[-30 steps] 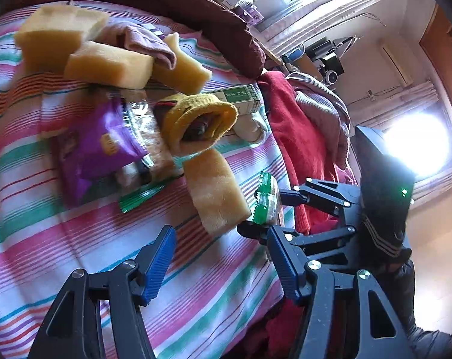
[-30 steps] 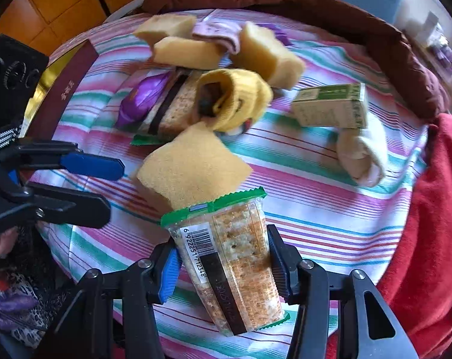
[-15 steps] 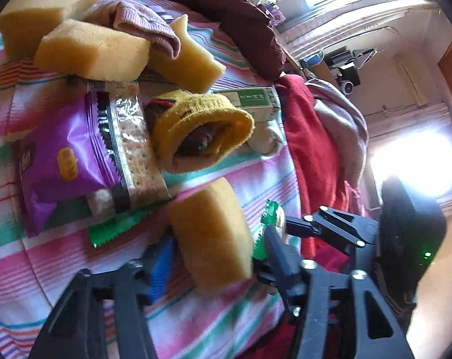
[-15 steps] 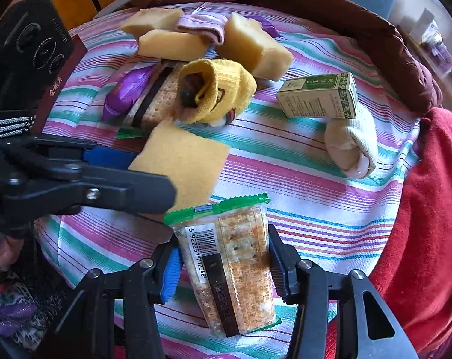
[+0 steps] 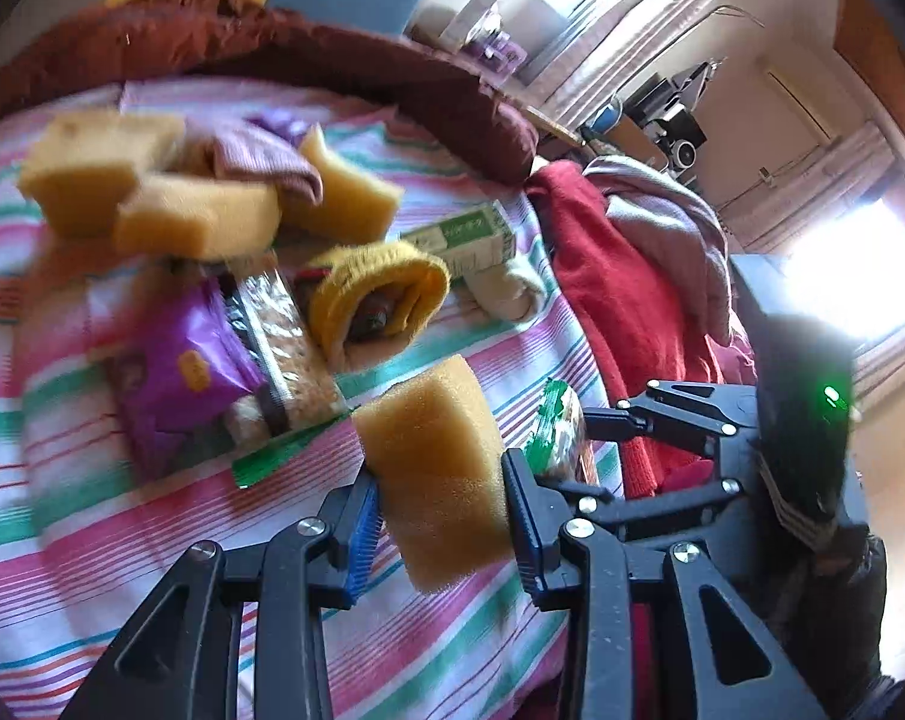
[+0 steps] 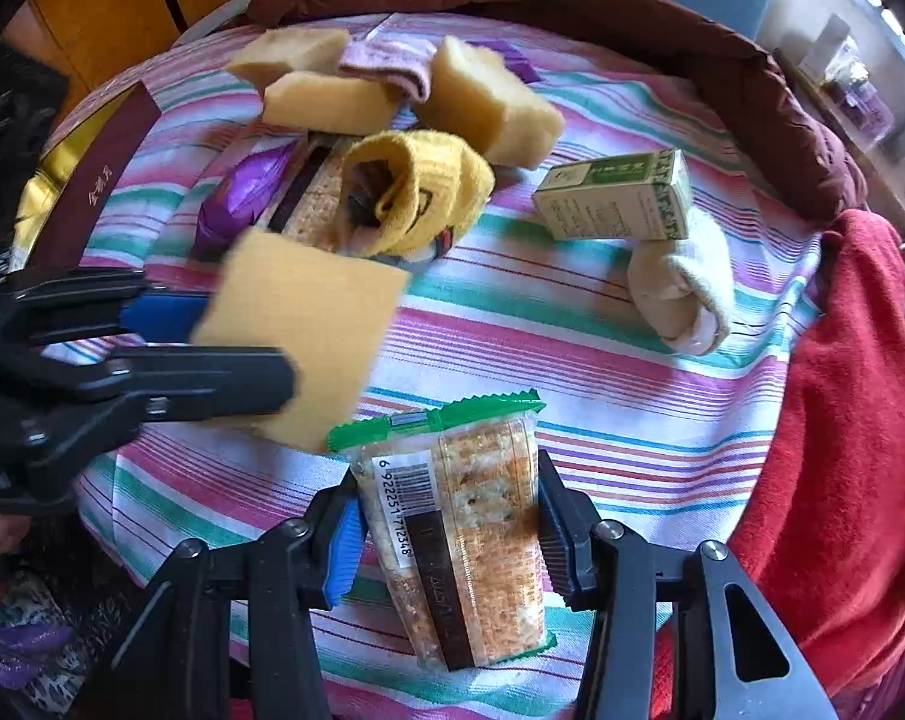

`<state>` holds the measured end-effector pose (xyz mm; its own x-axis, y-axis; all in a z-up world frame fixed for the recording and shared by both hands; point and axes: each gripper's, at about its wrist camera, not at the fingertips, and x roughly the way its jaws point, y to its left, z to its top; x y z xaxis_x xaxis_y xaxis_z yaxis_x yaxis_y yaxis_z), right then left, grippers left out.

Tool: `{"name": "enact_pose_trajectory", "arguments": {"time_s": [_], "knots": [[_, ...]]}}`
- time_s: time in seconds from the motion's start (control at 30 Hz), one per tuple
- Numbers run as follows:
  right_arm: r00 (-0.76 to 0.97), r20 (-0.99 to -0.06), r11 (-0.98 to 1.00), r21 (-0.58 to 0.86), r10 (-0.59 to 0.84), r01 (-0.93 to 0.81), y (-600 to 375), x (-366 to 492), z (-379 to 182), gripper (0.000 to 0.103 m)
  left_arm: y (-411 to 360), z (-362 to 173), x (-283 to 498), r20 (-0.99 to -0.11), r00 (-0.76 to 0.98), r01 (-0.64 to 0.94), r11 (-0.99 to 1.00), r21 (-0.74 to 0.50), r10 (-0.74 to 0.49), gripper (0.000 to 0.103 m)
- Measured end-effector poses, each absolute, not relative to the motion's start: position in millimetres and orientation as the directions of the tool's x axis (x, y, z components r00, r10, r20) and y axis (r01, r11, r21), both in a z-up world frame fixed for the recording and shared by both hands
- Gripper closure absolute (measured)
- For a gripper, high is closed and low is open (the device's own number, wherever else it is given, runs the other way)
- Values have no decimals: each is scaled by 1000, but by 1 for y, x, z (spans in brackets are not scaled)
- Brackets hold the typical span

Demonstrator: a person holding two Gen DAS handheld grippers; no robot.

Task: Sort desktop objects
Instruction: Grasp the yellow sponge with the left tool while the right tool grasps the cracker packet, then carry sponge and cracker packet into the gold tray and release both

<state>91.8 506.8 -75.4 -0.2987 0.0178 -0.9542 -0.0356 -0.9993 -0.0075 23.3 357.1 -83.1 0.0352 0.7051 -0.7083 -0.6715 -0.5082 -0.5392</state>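
A yellow sponge block sits between the blue pads of my left gripper. The jaws are closing and pressing on its sides, and it hangs tilted just above the striped tablecloth. In the right wrist view the same sponge shows at the left, held by the left gripper. My right gripper is shut on a cracker packet with a green top edge and a barcode, held upright near the table's front. That packet shows just right of the sponge.
Farther back lie two more sponges, a pink cloth, a yellow sock, a purple snack packet, a green box and a white sock. A red cloth drapes the right edge.
My left gripper moved forward around the sponge, closed on it and raised it off the cloth. The right gripper kept still with the cracker packet.
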Motion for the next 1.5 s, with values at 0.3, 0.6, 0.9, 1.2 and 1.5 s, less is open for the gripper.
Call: {"name": "enact_pose_trajectory", "arguments": {"time_s": [0.3,0.6,0.9,1.2,1.5], "knots": [[-416,-910,-993,40,9,-110,494,90,-43,53,305,-44,27,-698,-139,-706,-564,-428,703,65],[-514,-852,-984,159,-95,-81,449,64,-32,54,237,-19,15,-687,-360,-648,-699,-302,631,65],[-571,-792,-966,259,-217,8,380,46,-17,54,170,-14,4,-680,-503,-537,-809,-239,534,65],[-616,-702,-925,359,-358,129,311,23,-1,54,106,-13,-7,-677,-621,-394,-904,-166,395,65],[-547,-705,-891,384,-452,241,230,-15,-8,54,40,-20,-25,-688,-676,-230,-963,-141,263,65]]}}
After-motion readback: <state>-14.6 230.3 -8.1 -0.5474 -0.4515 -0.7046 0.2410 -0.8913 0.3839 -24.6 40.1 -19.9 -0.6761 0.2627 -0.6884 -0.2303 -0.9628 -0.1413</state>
